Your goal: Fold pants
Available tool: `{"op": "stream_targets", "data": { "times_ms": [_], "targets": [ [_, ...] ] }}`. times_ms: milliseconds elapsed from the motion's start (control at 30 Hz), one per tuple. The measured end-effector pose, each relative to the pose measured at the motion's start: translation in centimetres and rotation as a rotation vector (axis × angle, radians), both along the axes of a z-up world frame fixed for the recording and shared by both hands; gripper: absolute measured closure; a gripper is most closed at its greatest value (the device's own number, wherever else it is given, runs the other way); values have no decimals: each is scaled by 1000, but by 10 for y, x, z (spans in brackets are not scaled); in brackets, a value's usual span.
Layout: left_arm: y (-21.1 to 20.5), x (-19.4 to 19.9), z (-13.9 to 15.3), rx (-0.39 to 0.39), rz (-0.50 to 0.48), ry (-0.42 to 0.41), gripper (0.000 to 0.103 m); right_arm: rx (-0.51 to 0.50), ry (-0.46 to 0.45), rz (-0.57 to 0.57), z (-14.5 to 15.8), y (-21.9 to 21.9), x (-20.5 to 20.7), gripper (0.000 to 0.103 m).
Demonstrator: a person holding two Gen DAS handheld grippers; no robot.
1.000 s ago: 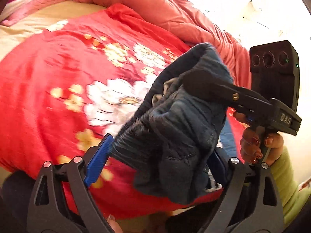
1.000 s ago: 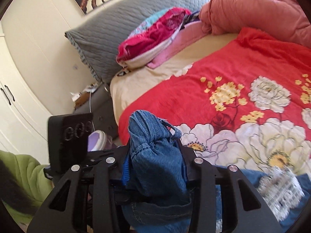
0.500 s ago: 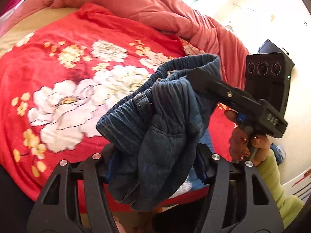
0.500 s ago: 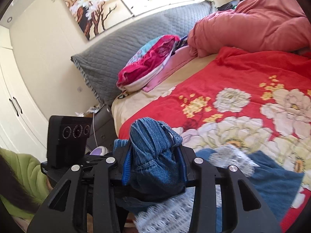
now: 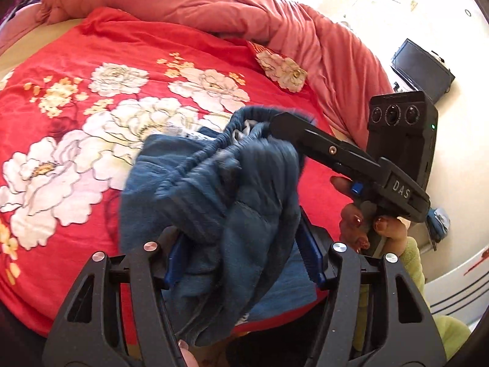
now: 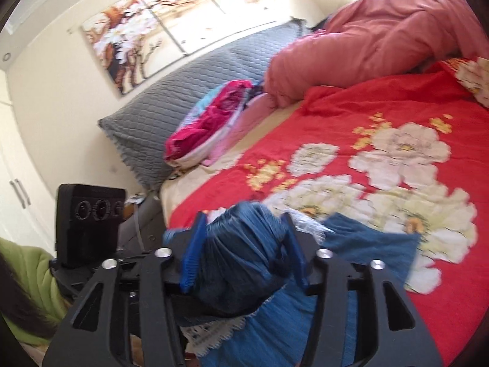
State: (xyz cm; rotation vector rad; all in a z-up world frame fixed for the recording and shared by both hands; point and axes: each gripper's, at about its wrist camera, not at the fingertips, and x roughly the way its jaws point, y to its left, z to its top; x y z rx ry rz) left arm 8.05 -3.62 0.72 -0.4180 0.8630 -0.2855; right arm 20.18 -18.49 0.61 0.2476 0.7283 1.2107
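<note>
The blue denim pants (image 5: 232, 202) hang bunched over the front of a red floral blanket (image 5: 91, 61). My left gripper (image 5: 241, 244) is shut on the thick wad, both blue pads pressed into the cloth. My right gripper (image 6: 243, 244) reaches in from the right, and its jaws are opening. The ribbed waistband (image 6: 241, 263) still bulges between them, loose rather than pinched. One black finger (image 5: 305, 136) of the right gripper lies along the top of the waistband. Part of the pants (image 6: 366, 244) rests flat on the blanket.
A salmon duvet (image 5: 214, 6) is heaped along the bed's far side. A grey quilted headboard (image 6: 183, 91) and pink pillows (image 6: 211, 122) stand at the head. A hand (image 5: 366, 223) with a green sleeve holds the right gripper. White wardrobe doors (image 6: 18, 183) are at the left.
The left jaws closed from wide open onto the denim wad. The right jaws have spread apart around the waistband. Both grippers travelled along the bed, and more of the pants now lies on the blanket.
</note>
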Motion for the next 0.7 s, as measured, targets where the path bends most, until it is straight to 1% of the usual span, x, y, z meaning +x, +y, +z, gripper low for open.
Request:
{"op": "stream_targets", "data": {
  "times_ms": [33, 67, 167, 233, 267, 333, 400, 500, 533, 600, 633, 700],
  "targets": [
    [-5, 0, -1, 2, -16, 2, 49, -17, -1, -9, -1, -2, 0, 40],
    [-10, -1, -1, 10, -28, 2, 49, -20, 0, -17, -1, -6, 0, 38],
    [-18, -6, 1, 2, -70, -13, 49, -14, -6, -61, 2, -18, 0, 35],
    [-24, -10, 1, -6, -109, -15, 49, -37, -22, -99, 2, -24, 0, 31],
    [-26, -12, 0, -2, -123, -14, 49, -64, -35, -125, 2, -28, -1, 31],
    [-35, -16, -3, 33, -146, -13, 49, -105, -50, -150, 0, -32, -4, 31],
    [-40, -19, -8, 48, -167, -4, 49, -118, -48, -169, -2, -37, -9, 31],
    [-44, -21, -20, 61, -187, 26, 49, -143, -53, -176, -4, -38, -20, 28],
    [-45, -22, -22, 63, -189, 32, 49, -165, -59, -177, -6, -36, -22, 28],
    [-46, -22, -25, 75, -191, 37, 48, -246, -73, -182, -14, -26, -28, 28],
    [-46, -22, -25, 75, -187, 37, 47, -319, -81, -198, -21, -19, -30, 28],
    [-46, -23, -25, 77, -184, 41, 47, -364, -73, -207, -32, -15, -28, 28]
  ]
}}
